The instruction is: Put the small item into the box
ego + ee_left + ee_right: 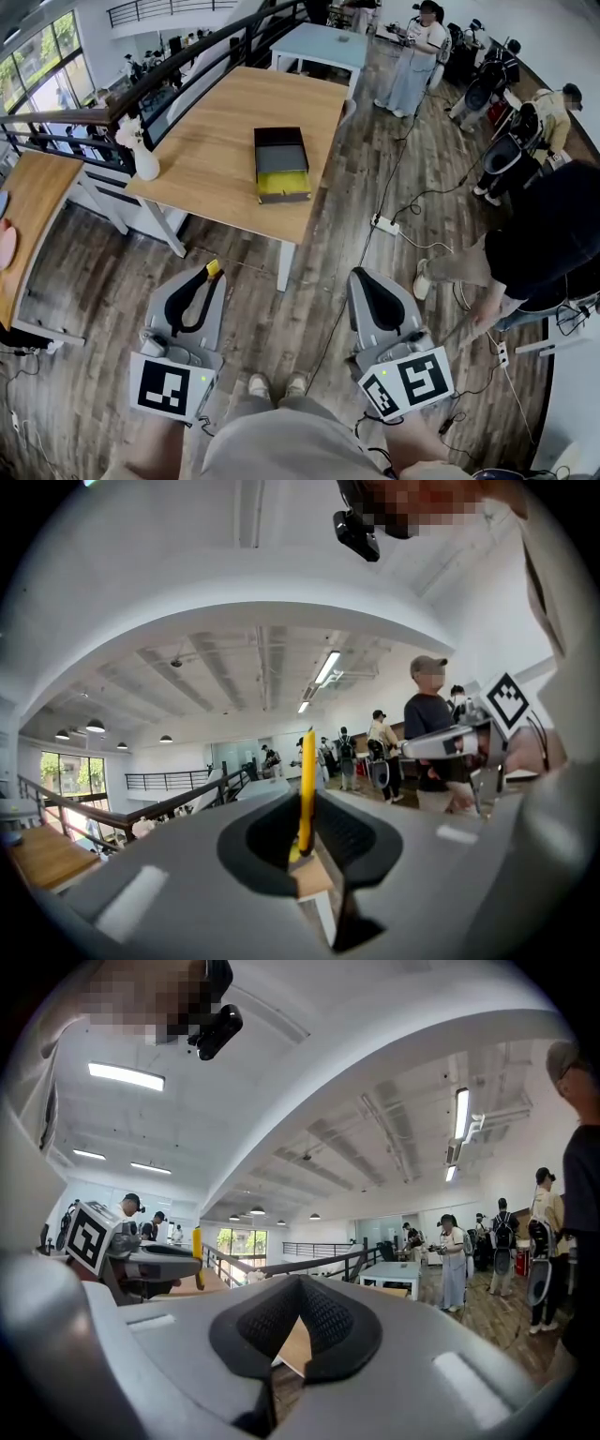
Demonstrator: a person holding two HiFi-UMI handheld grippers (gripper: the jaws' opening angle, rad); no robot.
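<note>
Surface at far left (37, 211): a wooden top is running off the picture's edge, and something pink (7, 246) is lying on it, too cropped to name.
Windows (42, 56): tall panes are letting daylight in beyond a dark railing (178, 61), which is running diagonally behind the wooden tops.
Vase (145, 161): white, it is standing upright on the near left corner of the main surface (225, 112) and holding pale flowers (127, 133).
Left hand-held gripper (210, 275) (307, 834): it is hovering over the plank floor (272, 319), short of the main surface, its jaws clenching the small item (214, 268) (306, 780).
Small item: yellow and thin, it is standing up between the dark pads (258, 841), well apart from the box (280, 164).
Main surface: light wood, it is carrying the vase and the box.
Box: dark and open-topped, it is sitting near the surface's near edge, and something yellow is filling its near end.
Blue table (323, 42): its pale top is standing behind the main surface.
Right hand-held gripper (364, 278) (298, 1288): it is hovering over the floor beside the left one, its jaws pressing together with nothing between them.
Power strip (384, 224): white, it is lying on the floor right of the main surface, with cables (412, 192) trailing from it.
People (417, 56): several are standing or sitting along the room's right side.
</note>
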